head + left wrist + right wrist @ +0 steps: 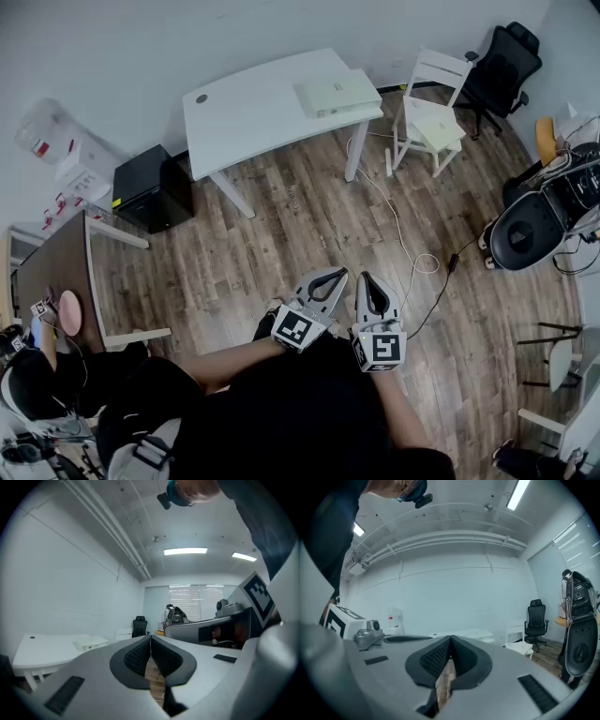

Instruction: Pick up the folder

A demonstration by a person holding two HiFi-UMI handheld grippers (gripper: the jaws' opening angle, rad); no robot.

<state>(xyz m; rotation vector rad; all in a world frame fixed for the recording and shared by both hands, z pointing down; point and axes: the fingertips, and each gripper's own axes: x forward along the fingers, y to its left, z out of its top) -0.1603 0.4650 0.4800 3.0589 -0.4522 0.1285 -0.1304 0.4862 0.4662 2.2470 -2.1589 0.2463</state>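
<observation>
The folder (336,94), pale and flat, lies on the right end of a white desk (244,112) across the room; the left gripper view shows the folder (90,643) far off at the left. My left gripper (339,273) and right gripper (367,277) are held side by side close to my body, over the wood floor and well short of the desk. Both are shut with nothing between the pads. The left gripper (150,639) and the right gripper (450,640) each show their pads pressed together.
A white chair (431,112) stands right of the desk, with a black office chair (502,66) behind it. A black cabinet (150,187) sits left of the desk. A white cable (412,253) trails over the floor. A brown table (56,272) and a seated person (37,375) are at the left; wheeled equipment (534,220) at the right.
</observation>
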